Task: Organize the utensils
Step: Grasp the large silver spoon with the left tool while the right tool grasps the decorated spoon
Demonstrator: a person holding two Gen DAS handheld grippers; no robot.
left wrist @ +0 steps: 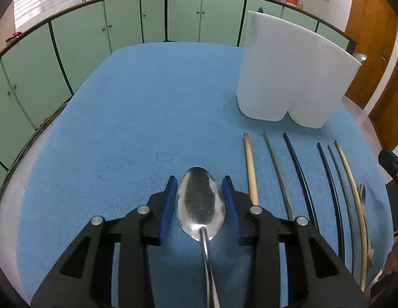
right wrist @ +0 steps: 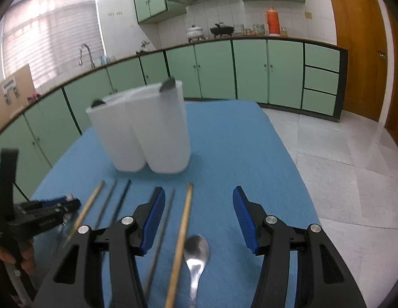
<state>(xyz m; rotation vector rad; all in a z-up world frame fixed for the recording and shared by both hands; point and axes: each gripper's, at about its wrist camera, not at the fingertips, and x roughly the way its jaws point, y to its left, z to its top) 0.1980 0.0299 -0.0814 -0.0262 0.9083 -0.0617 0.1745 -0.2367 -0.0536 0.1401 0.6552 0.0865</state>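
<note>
In the left wrist view my left gripper [left wrist: 200,186] is open around the bowl of a steel spoon [left wrist: 200,205] lying on the blue cloth; the blue pads sit beside the bowl with small gaps. Right of it lie several chopsticks [left wrist: 251,169] in wood, grey and black. A white two-part holder [left wrist: 288,77] stands beyond them. In the right wrist view my right gripper [right wrist: 199,205] is open above a second spoon [right wrist: 196,254], a wooden chopstick [right wrist: 182,238] and a grey one. The holder [right wrist: 145,128] holds dark utensil tips [right wrist: 168,84].
The blue cloth [left wrist: 134,115] covers a table with rounded edges. Green cabinets [left wrist: 96,41] run behind it. Tiled floor [right wrist: 340,166] lies to the right. The left gripper body [right wrist: 37,218] shows at the left of the right wrist view.
</note>
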